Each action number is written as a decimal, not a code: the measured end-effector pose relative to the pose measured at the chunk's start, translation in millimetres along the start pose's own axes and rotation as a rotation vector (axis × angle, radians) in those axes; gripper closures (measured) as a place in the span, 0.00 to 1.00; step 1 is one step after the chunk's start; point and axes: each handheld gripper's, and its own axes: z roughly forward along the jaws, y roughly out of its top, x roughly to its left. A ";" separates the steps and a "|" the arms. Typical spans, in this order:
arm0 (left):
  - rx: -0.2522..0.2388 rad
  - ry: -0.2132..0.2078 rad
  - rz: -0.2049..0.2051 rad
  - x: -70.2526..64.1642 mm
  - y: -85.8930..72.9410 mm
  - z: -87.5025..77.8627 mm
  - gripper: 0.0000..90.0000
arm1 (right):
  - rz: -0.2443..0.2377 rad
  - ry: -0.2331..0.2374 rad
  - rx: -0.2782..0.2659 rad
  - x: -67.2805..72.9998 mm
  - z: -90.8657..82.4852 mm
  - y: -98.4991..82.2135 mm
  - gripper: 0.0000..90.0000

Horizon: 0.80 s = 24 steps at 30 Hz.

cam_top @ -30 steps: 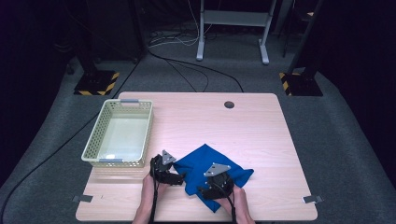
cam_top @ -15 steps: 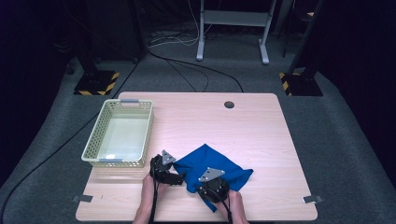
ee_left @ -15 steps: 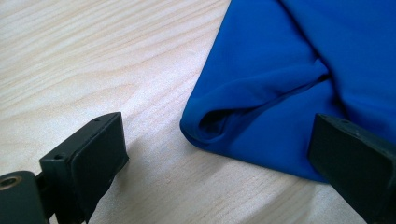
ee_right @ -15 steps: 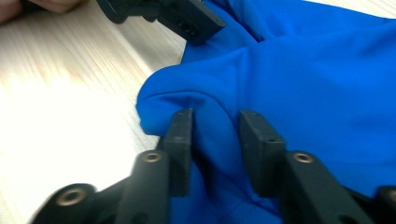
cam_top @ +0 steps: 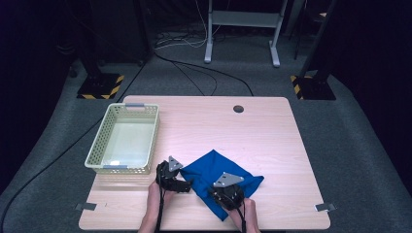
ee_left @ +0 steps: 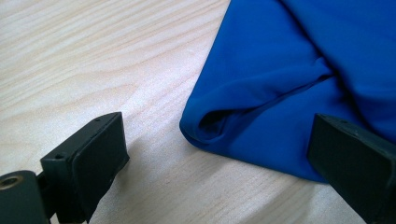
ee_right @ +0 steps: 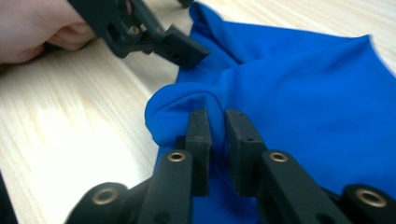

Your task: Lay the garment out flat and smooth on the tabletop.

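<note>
A blue cloth [cam_top: 218,170] lies crumpled on the near part of the wooden table [cam_top: 243,131]. My right gripper [cam_top: 219,193] sits at its near edge. In the right gripper view the jaws [ee_right: 217,116] have just been closing and now pinch a raised fold of the cloth [ee_right: 303,93] between the pads. My left gripper [cam_top: 187,186] rests at the cloth's left corner. Its jaws [ee_left: 217,140] stand wide open low over the table, with the folded edge of the cloth [ee_left: 289,60] between them and untouched. One of its fingers [ee_right: 180,46] is also in the right gripper view.
A pale perforated basket [cam_top: 99,141] stands empty on the left side of the table. A round cable hole [cam_top: 238,108] is near the far edge. Bare wood stretches beyond and right of the cloth. Floor cables and stand legs lie behind the table.
The right gripper has shifted slightly over the cloth's near edge. The left gripper has kept still.
</note>
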 end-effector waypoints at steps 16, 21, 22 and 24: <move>-0.001 -0.002 0.004 0.1 0.1 -0.1 0.06 | 0.019 -0.027 -0.051 -17.0 -12.4 8.6 0.93; -0.003 -0.003 0.006 -0.2 -0.1 -0.2 0.06 | 0.031 -0.034 -0.058 -22.9 -14.4 9.8 0.93; -0.002 -0.003 0.005 -0.1 -0.1 -0.2 0.06 | 0.032 -0.035 -0.061 -24.1 -14.7 9.8 0.93; -0.003 -0.003 0.005 -0.2 -0.2 -0.3 0.06 | 0.039 -0.039 -0.067 -27.3 -16.1 9.8 0.93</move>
